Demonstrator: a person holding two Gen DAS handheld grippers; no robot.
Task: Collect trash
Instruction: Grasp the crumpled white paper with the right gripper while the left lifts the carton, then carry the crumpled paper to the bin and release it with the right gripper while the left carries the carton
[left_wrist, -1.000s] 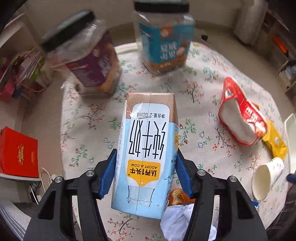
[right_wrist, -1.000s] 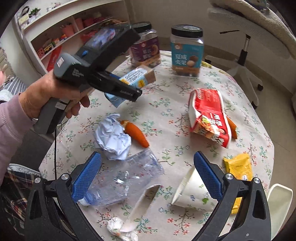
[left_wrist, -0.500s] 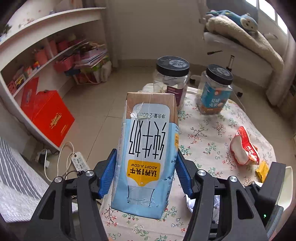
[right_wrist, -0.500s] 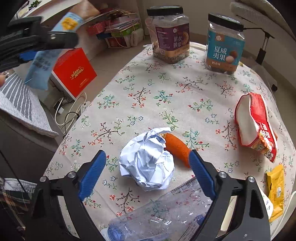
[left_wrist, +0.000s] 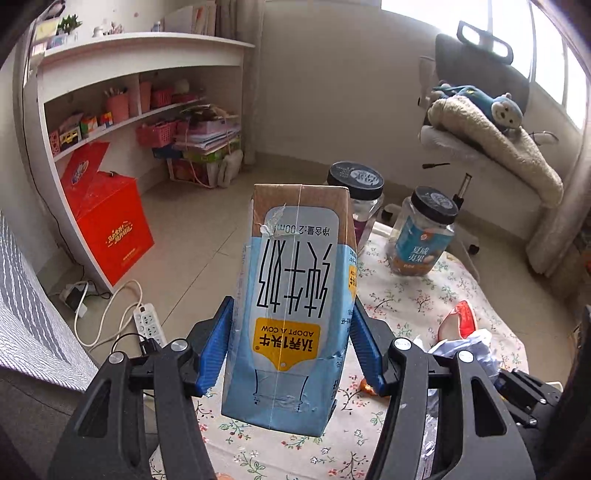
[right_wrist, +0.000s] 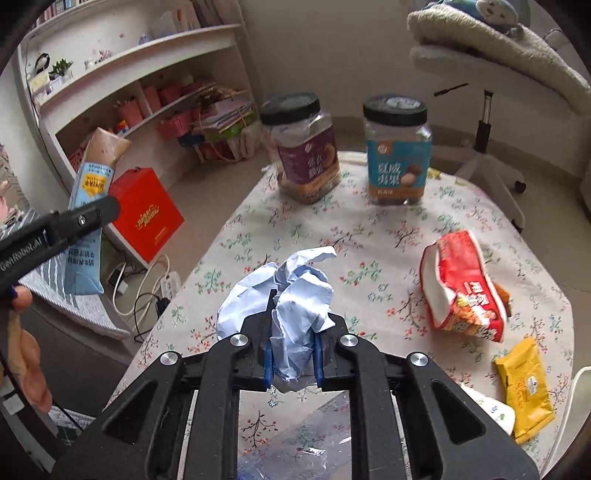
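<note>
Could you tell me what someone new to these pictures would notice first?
A blue milk carton fills the left wrist view, clamped upside down between the left gripper's blue fingers beyond the table's edge. In the right wrist view, the right gripper squeezes a crumpled paper ball above the floral tablecloth, with two black-lidded jars standing behind.

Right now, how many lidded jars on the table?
2. Purple-label jar stands at the table's far edge; blue-label jar stands to its right, apart from it. Both upright with black lids. The held milk carton may hide others.
</note>
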